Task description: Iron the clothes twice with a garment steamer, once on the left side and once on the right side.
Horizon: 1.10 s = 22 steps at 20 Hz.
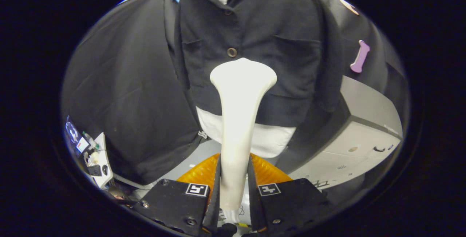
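Steamer (238, 120): cream-white, smooth and glossy; slim handle widening to a flat flared head; standing upright ahead of the fingers, head up at the shirt's lower front, just below the middle button.
Gripper (235, 182): clamped on the steamer's handle, one finger pressed against each side, low on the handle.
Shirt (255, 47): black, collared, buttoned down the front, two chest pockets, worn on a white mannequin; directly beyond the steamer head, contact with the head not clear.
Button (232, 52): round, brown, just above the steamer head.
Mannequin (271, 140): white torso showing below the shirt hem, behind the steamer's handle.
Orange base (198, 173): ribbed, translucent, either side of the steamer's handle, just below the mannequin.
Cabinet (360, 135): pale grey, right of the steamer, past the shirt.
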### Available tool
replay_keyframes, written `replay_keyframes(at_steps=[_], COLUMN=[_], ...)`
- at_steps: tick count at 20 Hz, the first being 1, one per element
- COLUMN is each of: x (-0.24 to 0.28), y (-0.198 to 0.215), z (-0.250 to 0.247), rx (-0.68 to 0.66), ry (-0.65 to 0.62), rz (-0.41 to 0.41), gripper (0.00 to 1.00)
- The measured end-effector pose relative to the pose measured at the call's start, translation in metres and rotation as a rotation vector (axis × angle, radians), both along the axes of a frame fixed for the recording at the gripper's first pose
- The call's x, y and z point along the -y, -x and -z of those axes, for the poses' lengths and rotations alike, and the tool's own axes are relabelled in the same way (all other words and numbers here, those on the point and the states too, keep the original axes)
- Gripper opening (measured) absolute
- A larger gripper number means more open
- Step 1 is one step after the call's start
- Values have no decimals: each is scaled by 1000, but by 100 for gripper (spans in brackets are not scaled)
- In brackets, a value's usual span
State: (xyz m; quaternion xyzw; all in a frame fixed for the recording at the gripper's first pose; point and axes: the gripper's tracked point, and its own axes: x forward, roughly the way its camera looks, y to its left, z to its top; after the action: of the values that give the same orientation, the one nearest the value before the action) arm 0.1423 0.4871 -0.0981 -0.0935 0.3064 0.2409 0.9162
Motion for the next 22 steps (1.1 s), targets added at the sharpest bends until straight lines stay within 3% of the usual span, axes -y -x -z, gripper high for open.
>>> replay_keyframes(at_steps=[4,10,17,22], x=[92,255,418,487], y=[4,27,95,146], z=[-21,-14,21,43], rx=[28,35,9,23], ry=[-26,-79,-132,-185], rz=[67,245,387,437], gripper=[37,37,37,37])
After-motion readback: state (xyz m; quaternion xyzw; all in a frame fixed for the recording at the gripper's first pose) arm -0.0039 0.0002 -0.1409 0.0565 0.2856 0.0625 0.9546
